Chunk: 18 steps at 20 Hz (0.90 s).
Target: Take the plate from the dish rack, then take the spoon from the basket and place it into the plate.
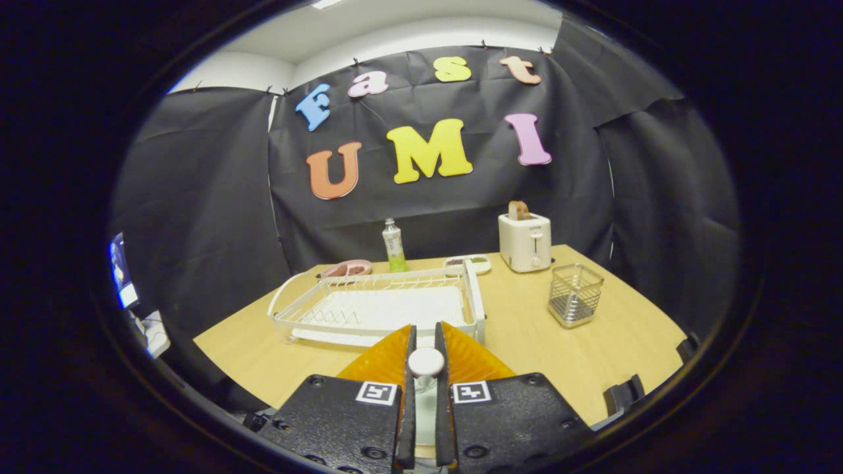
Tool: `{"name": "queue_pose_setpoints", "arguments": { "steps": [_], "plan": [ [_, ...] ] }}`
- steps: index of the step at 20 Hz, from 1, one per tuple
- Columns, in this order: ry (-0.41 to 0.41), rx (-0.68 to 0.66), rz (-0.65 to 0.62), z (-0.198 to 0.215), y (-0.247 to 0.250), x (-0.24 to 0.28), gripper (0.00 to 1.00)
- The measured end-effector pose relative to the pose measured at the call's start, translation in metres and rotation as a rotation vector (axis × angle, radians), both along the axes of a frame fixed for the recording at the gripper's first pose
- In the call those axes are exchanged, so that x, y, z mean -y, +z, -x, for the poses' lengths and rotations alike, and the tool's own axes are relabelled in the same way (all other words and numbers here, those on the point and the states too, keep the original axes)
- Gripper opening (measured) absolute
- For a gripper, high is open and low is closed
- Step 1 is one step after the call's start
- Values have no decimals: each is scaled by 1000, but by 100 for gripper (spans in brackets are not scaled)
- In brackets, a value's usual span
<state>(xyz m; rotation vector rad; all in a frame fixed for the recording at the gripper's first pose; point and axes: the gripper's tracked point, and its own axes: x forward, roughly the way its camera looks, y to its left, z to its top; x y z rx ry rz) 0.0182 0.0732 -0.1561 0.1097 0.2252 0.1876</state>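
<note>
Gripper [426,342] jaws nearly closed, pinching a thin white thing with a rounded end [426,361] between them; it looks like a spoon handle seen end-on, though it's too foreshortened to be sure. An orange curved surface [375,361] spreads out to both sides of the jaws right behind the tips; could be the plate's rim, can't tell. Dish rack [379,308] sits on the worktop [527,342] just beyond the jaws, no plate standing in its slots. Wire basket [575,295] is off to the right, apart from the rack, below the toaster [525,241]; its contents are unclear. A bottle [394,246], a pink dish [348,268] and a small tray [469,263] stand behind the rack. Handling judgement: if it is a spoon, it's light, stiff and smooth, so it can pivot or slip in a thin pinch; best held mid-handle with even pressure, bowl end hanging down. A plate would be rigid and slick, breakable if ceramic; grip it by the rim and lower the spoon gently so it doesn't clatter or slide off.
</note>
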Motion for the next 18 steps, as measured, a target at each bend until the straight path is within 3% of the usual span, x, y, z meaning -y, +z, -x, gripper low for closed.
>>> {"name": "queue_pose_setpoints", "arguments": {
  "steps": [7,14,18],
  "plan": [
    [-18,-30,-23,-20,-16,23,17],
    [29,-62,26,-28,-30,19,19],
    [-28,-82,13,-34,-30,35,21]
  ]
}}
